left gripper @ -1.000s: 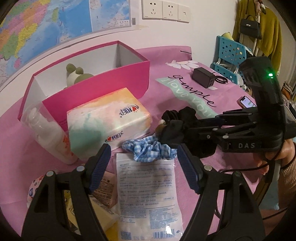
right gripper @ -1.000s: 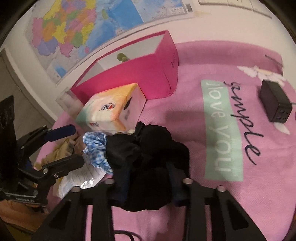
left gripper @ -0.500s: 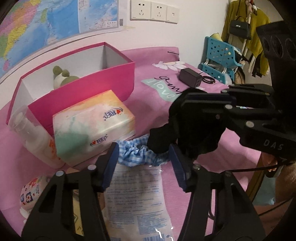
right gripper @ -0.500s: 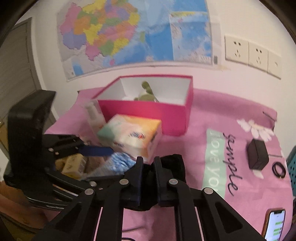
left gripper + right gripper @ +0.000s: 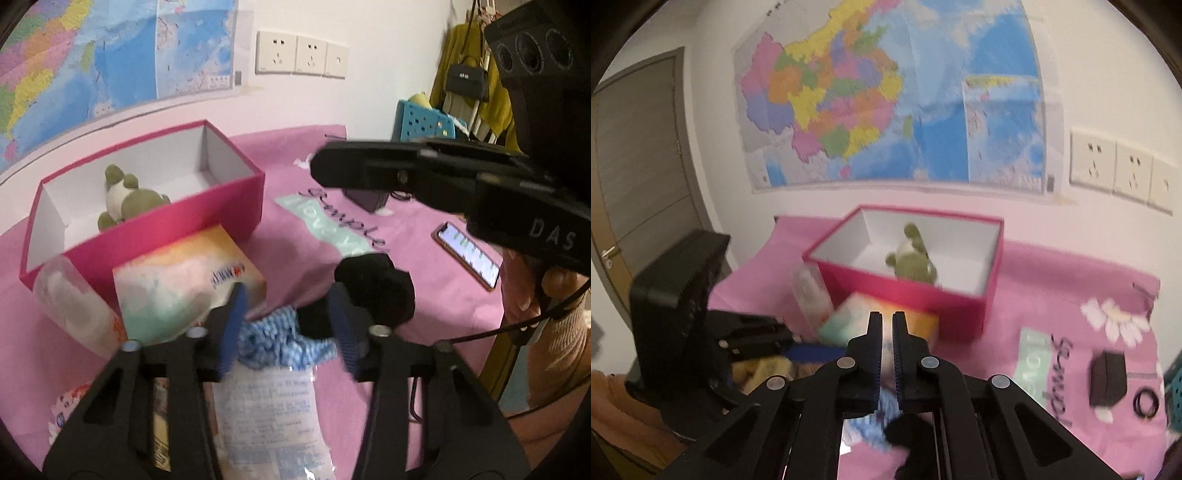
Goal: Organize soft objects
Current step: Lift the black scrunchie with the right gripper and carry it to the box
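Note:
A blue checked scrunchie [image 5: 280,343] sits bunched between the blue pads of my left gripper [image 5: 286,325]. The jaws are closing and the pads touch both its sides. A black fabric bundle [image 5: 373,288] lies on the pink cloth against the right finger, partly behind it. My right gripper [image 5: 887,332] is raised above the table, shut with nothing between its pads; its side shows in the left wrist view [image 5: 317,168]. The black bundle [image 5: 908,432] lies below it. An open pink box [image 5: 166,229] holds a green plush toy [image 5: 125,199].
A tissue pack [image 5: 184,288] and a clear bottle [image 5: 70,302] stand against the box front. A printed plastic packet [image 5: 266,413] lies under my left gripper. A phone [image 5: 467,254] and a black charger [image 5: 1108,376] are on the right. A hand [image 5: 554,280] holds the right gripper.
My right gripper has risen and shut; the black bundle it gripped has come out and lies on the cloth. My left jaws have narrowed onto the blue scrunchie and lifted slightly.

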{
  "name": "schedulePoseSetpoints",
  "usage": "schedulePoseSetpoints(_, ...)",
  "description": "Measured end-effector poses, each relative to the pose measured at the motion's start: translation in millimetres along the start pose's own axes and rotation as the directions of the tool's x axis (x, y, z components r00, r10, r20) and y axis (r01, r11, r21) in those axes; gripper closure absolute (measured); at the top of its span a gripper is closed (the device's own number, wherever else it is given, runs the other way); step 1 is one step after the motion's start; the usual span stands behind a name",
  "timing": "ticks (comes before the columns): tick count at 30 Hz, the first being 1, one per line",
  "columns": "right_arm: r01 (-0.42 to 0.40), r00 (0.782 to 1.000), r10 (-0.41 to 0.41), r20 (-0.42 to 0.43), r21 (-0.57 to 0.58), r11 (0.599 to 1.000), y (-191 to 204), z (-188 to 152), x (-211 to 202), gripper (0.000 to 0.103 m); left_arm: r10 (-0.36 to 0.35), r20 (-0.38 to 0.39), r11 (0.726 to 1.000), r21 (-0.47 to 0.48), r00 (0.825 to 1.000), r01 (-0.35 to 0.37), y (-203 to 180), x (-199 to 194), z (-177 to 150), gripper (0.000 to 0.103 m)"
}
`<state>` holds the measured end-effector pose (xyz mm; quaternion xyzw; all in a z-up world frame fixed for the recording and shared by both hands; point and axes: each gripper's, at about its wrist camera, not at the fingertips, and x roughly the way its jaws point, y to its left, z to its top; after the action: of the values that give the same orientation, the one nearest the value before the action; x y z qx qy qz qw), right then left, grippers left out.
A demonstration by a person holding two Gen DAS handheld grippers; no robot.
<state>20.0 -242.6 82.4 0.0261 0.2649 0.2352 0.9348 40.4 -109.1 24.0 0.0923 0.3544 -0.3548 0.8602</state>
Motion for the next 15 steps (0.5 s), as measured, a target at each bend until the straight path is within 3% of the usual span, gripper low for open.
schedulePoseSetpoints(2, 0.013, 1.000, -0.013, 0.000, -0.006, 1.000, -1, 7, 2, 0.098, 0.012, 0.008, 1.000, -0.005, 1.000, -0.012, 3, 1, 5, 0.064)
schedulePoseSetpoints(4, 0.004, 0.998, -0.003, -0.058, 0.007, 1.000, -9, 2, 7, 0.097, 0.014, 0.003, 1.000, -0.006, 1.000, -0.014, 5, 2, 6, 0.064)
schedulePoseSetpoints(5, 0.010, 0.996, -0.008, -0.094, 0.023, 1.000, -16, -4, 11, 0.092, 0.004, -0.003, 1.000, -0.005, 1.000, -0.004, 6, 2, 5, 0.064)
schedulePoseSetpoints(9, 0.075, 0.972, -0.044, -0.231, 0.128, 0.989, -52, -43, 23, 0.049, -0.017, -0.043, 0.999, 0.037, 0.999, 0.019, -4, 14, -7, 0.064)
schedulePoseSetpoints(15, 0.097, 0.920, 0.012, -0.393, 0.255, 0.962, -81, -90, 46, 0.038, -0.067, -0.131, 0.996, 0.052, 0.989, 0.075, -16, 39, -20, 0.063)
